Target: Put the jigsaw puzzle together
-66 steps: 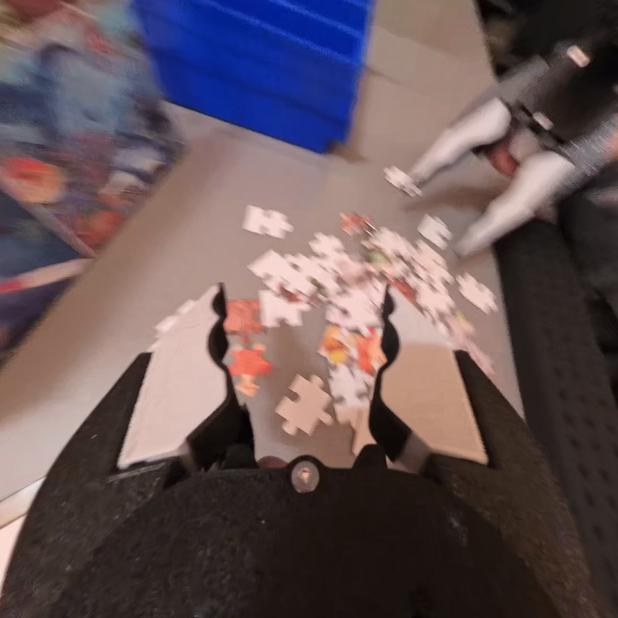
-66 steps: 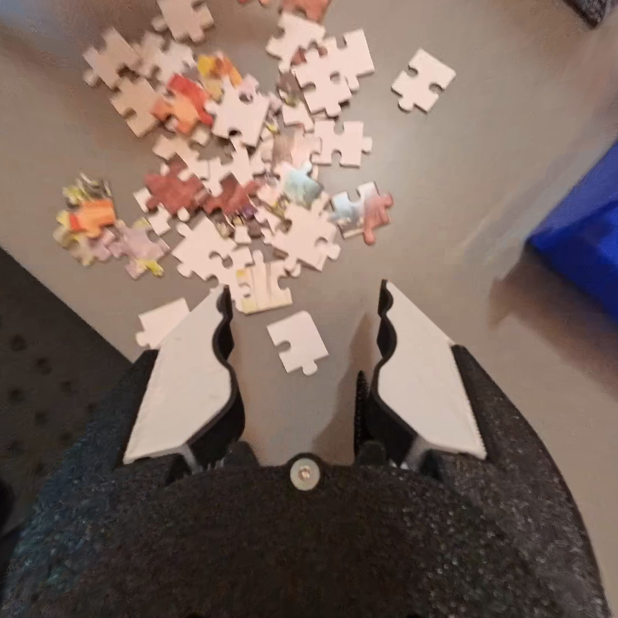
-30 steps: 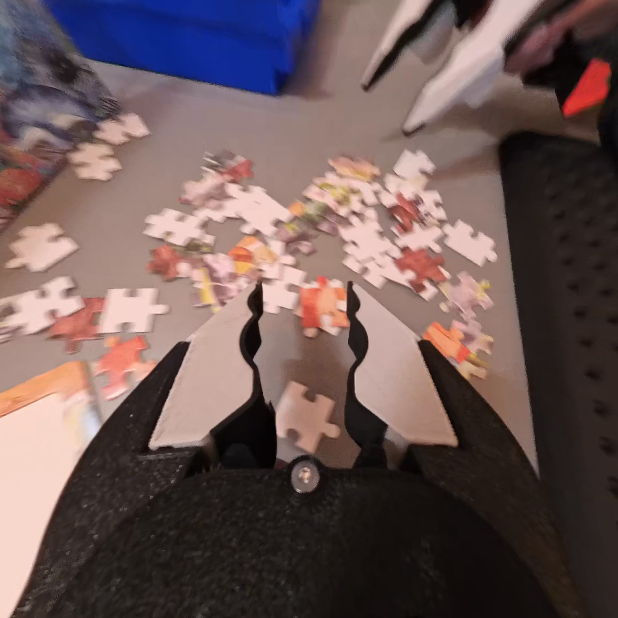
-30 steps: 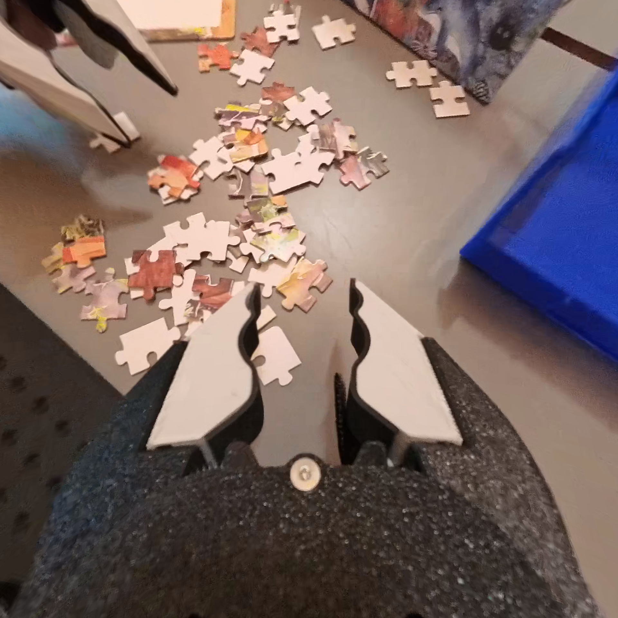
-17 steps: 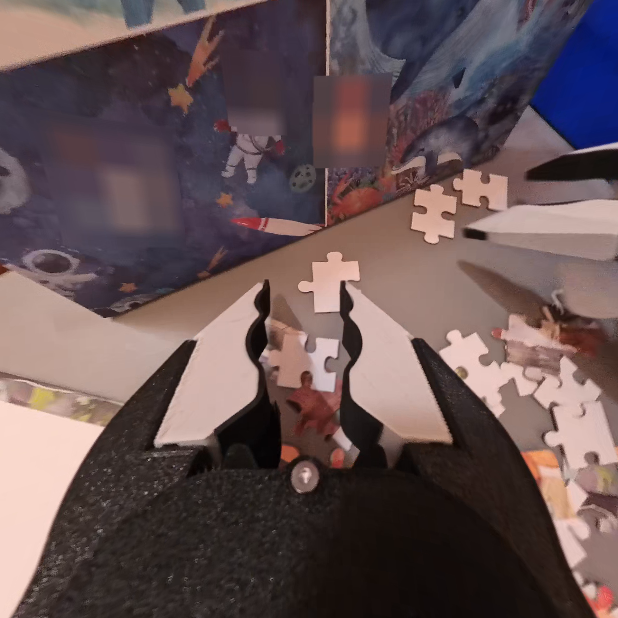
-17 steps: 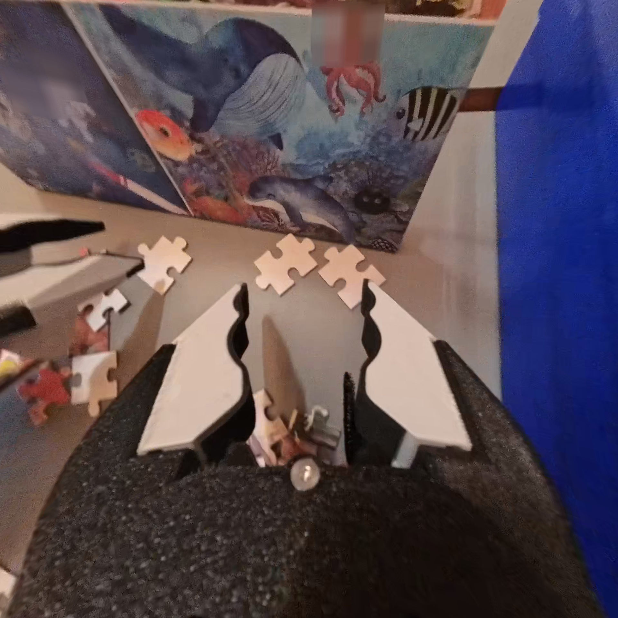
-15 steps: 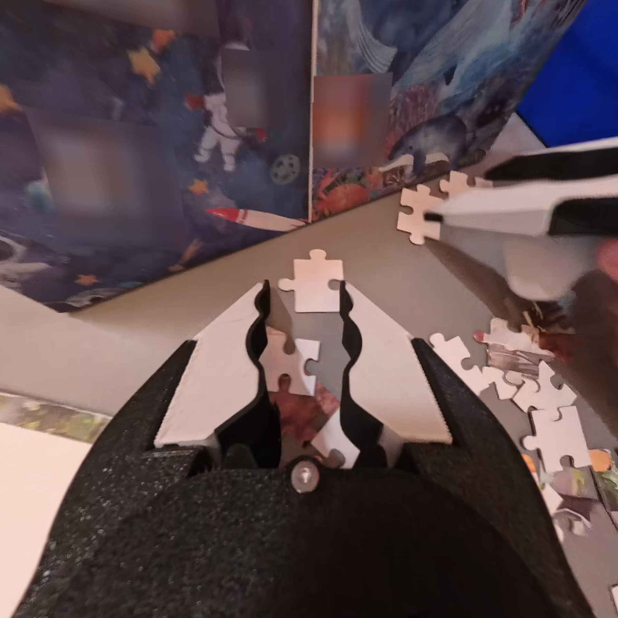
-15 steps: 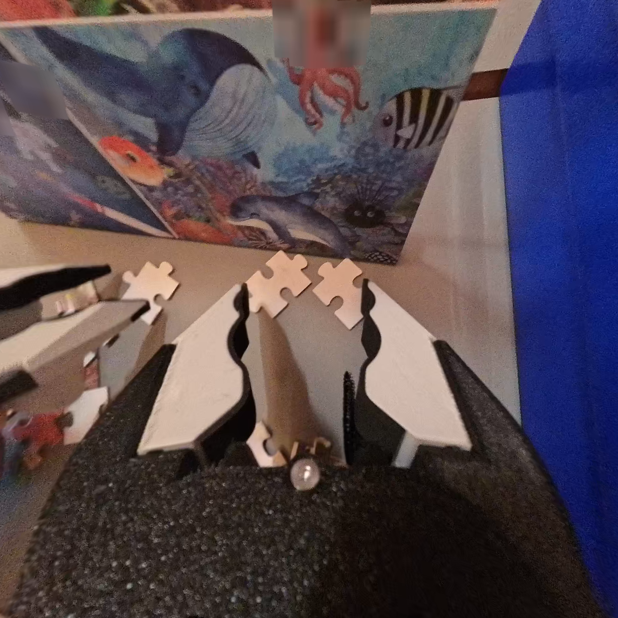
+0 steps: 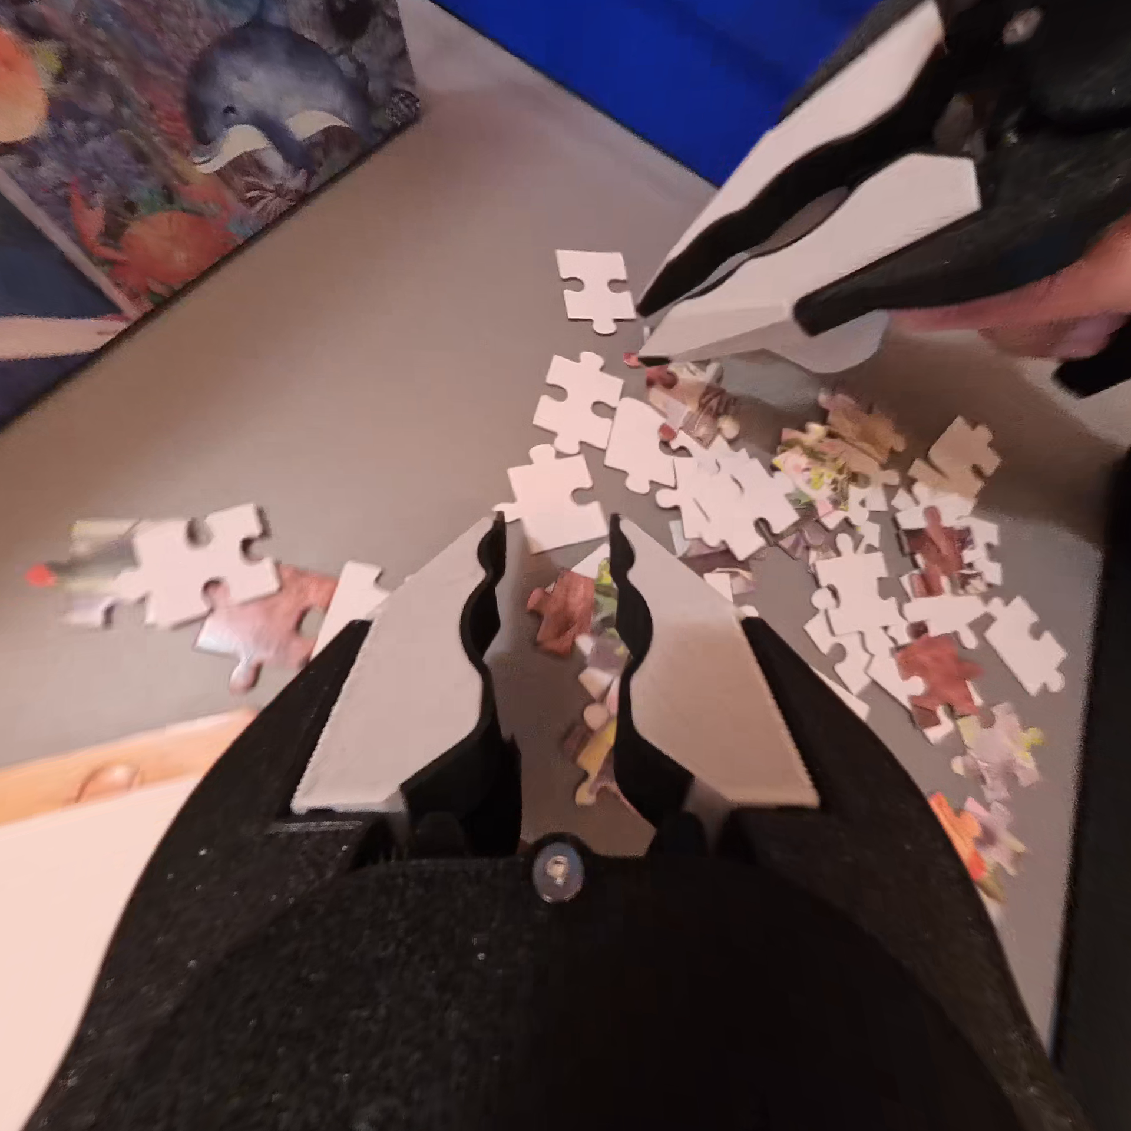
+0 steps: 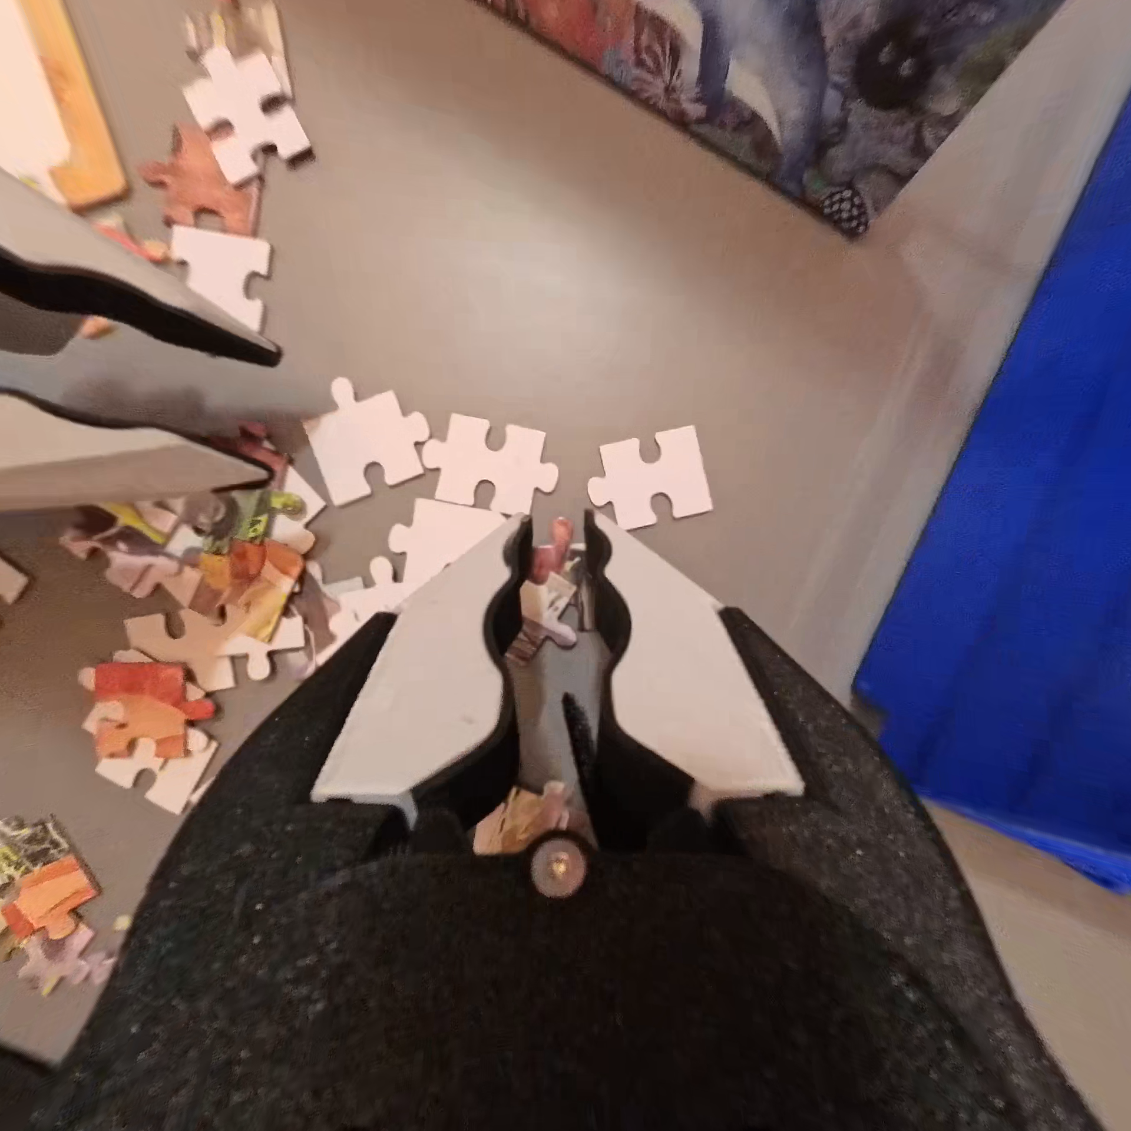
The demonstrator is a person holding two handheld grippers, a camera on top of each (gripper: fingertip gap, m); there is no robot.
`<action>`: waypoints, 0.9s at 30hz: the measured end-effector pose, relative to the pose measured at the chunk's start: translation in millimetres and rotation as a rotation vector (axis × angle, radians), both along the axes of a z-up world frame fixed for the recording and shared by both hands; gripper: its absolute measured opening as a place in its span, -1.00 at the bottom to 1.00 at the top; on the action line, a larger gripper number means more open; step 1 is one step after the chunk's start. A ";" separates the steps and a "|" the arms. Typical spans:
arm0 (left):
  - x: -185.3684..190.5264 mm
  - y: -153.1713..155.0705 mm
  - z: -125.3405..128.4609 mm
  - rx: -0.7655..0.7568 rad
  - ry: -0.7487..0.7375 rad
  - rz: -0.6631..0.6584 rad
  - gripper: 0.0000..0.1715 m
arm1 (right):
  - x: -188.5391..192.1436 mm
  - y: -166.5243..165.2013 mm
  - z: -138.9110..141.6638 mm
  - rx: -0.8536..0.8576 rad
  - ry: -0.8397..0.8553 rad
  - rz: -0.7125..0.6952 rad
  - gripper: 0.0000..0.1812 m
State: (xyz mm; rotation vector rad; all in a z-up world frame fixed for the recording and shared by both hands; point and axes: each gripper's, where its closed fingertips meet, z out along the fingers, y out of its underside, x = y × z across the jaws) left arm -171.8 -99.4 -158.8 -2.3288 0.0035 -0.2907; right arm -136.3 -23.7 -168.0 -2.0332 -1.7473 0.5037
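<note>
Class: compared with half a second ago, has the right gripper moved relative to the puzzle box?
Yes. The right gripper has drawn back from the puzzle box, which now sits farther off, and hangs over the loose pieces.

We read this as an indoor tabletop play or test station: a plain grey table [image 9: 343, 343], loose jigsaw pieces [image 9: 722, 489] scattered on it, an illustrated puzzle box [image 9: 183, 141] and a blue plastic crate [image 10: 1010, 551] alongside. Room type undetermined.

Grey tabletop [image 9: 343, 343] w/ a blue bin [image 10: 1028, 551] at the far edge. Black perforated mat [image 9: 1101, 673] along the near side, just beside the tabletop; its holes aren't clear in this blur.
</note>
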 end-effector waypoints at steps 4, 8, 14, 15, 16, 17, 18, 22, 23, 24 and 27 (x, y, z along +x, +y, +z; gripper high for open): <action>-49.2 -28.5 6.0 0.048 0.059 0.185 -0.61 | -21.5 -10.5 9.4 -0.197 0.237 0.024 -0.76; -102.0 -21.2 11.5 0.110 0.149 0.374 -0.61 | -42.3 10.8 2.1 -0.131 0.236 -0.015 -0.56; -102.4 -2.7 -21.9 -0.064 0.186 0.323 -0.66 | -45.8 -14.3 11.4 -0.198 0.280 0.084 -0.56; -88.2 0.6 -21.4 -0.057 0.167 0.271 -0.66 | -41.3 -9.8 8.5 -0.127 0.265 0.079 -0.59; -69.4 2.7 -21.8 -0.062 0.140 0.203 -0.66 | -37.2 -6.7 8.1 -0.076 0.259 0.078 -0.61; -45.5 3.5 -21.7 -0.064 0.109 0.110 -0.66 | -34.5 -5.0 10.4 -0.045 0.266 0.076 -0.62; -18.3 1.3 -21.0 -0.067 0.080 -0.002 -0.66 | -32.9 -3.4 14.8 -0.032 0.288 0.065 -0.64; 30.9 -17.4 -2.0 -0.028 0.019 -0.232 -0.66 | -34.8 -3.1 32.0 -0.092 0.393 0.024 -0.67; 16.2 -14.7 8.9 0.016 0.016 -0.174 -0.66 | -36.7 -2.5 33.8 -0.100 0.409 0.016 -0.68; -10.8 -10.2 17.6 0.050 0.031 -0.069 -0.66 | -38.3 -2.3 34.0 -0.106 0.417 0.009 -0.68; -106.0 -8.0 23.2 0.090 0.135 0.274 -0.67 | -41.8 -6.9 27.3 -0.127 0.391 0.013 -0.68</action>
